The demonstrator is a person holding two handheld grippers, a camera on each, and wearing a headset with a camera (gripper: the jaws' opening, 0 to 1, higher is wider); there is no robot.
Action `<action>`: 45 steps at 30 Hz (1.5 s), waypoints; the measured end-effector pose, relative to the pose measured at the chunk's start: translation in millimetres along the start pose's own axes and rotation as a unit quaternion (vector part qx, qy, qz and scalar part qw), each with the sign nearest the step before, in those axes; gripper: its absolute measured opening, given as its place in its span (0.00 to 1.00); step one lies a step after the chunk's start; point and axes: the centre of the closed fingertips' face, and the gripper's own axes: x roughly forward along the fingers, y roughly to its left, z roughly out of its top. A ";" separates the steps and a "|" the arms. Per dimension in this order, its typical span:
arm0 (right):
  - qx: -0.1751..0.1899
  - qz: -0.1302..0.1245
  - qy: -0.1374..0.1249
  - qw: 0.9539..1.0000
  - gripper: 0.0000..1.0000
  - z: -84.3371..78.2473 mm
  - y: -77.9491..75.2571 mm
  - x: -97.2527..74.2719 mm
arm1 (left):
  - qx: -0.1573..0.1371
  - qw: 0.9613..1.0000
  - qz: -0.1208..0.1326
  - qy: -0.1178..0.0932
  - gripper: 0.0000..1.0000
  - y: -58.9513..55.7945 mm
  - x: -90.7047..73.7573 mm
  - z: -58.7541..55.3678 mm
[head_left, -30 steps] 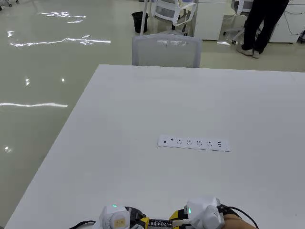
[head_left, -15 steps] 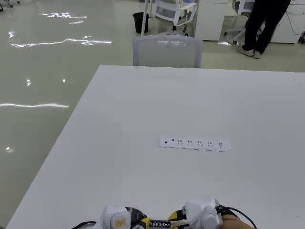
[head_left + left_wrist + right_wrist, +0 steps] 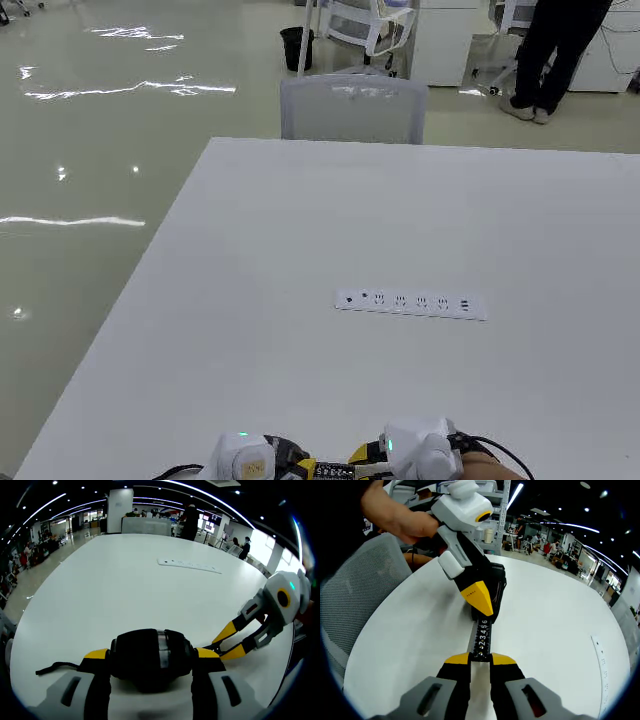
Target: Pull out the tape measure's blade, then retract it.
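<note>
Left gripper is clamped on the tape's black case, one yellow-tipped jaw on each flank. The right gripper is pinched shut on the blade, its tips meeting over it. Pale numerals 2, 3, 4, 5, 6 read along the dark blade in the right gripper view, running from the right gripper's tips toward the case. Small lettering on the left gripper's yellow tip there is too fine to read. In the head view the blade is a short dark band with pale marks that cannot be made out. The tape lies well to the near side of the strip, at the table's near edge and about level with the strip's left end. Its long axis runs roughly parallel to the strip, with the case at the left and the pulled-out end pointing right. Just a short length bridges the two grippers. The left gripper view shows a thin black strap trailing from the case and the right gripper coming in from the right, with the strip far behind. The right gripper view shows a hand on the left gripper and a mesh chair beside the table. The head view shows a second grey chair beyond the strip, at the far edge.
</note>
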 end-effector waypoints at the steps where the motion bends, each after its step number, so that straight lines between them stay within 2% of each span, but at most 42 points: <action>1: 0.001 0.000 -0.001 1.000 0.13 0.5 0.2 0.3 | 0.000 1.000 0.000 0.000 0.61 -0.3 -0.4 -0.2; 16: -0.001 0.002 -0.004 1.000 0.13 6.5 -0.6 5.9 | 0.002 1.000 -0.004 0.001 0.61 -1.9 0.0 -1.1; 19: 0.000 0.003 -0.005 1.000 0.13 7.3 -0.9 6.7 | 0.001 1.000 -0.005 0.001 0.61 -3.0 -4.4 1.0; 30: -0.001 0.002 -0.006 1.000 0.13 11.3 -1.3 10.8 | 0.000 1.000 -0.007 0.001 0.61 -0.2 -1.0 0.3; 37: -0.001 0.003 -0.007 1.000 0.13 13.2 -1.1 13.3 | 0.000 1.000 -0.008 0.001 0.61 -2.4 -7.2 2.4; 45: -0.002 0.003 -0.008 1.000 0.13 16.0 -0.7 17.3 | 0.001 1.000 -0.010 0.001 0.61 -1.7 -4.6 1.2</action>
